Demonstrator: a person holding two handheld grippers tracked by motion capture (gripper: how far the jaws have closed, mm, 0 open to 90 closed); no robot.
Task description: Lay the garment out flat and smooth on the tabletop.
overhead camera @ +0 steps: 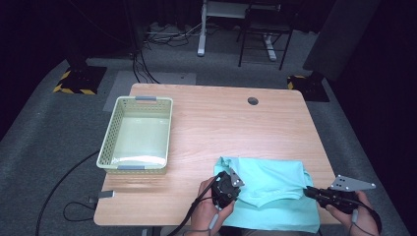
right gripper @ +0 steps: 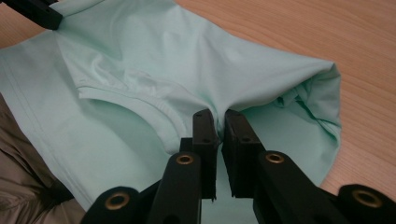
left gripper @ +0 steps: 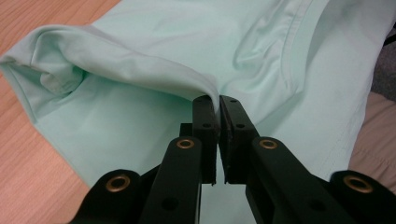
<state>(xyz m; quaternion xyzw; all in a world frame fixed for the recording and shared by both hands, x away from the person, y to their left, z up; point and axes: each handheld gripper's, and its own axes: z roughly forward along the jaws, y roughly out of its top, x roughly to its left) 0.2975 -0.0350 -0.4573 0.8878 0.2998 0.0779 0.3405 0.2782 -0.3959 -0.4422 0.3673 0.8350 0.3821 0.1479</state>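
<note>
A mint-green T-shirt point(overhead camera: 273, 189) lies at the table's near edge, partly hanging over it. My left gripper point(overhead camera: 235, 191) is shut on a fold of the shirt point(left gripper: 140, 65) near its left shoulder, and the cloth rises in a ridge to the pinched jaws point(left gripper: 218, 100). On the right, my right gripper point(overhead camera: 309, 192) is shut on the shirt's point(right gripper: 154, 51) other shoulder fold, its jaws pinching the cloth point(right gripper: 217, 114). The neckline curves between the two grips.
A pale green perforated basket point(overhead camera: 111, 142) stands on the left half of the wooden table point(overhead camera: 221, 128). A round cable hole point(overhead camera: 253, 101) is at the table's far side. Cables trail on the grey floor to the left.
</note>
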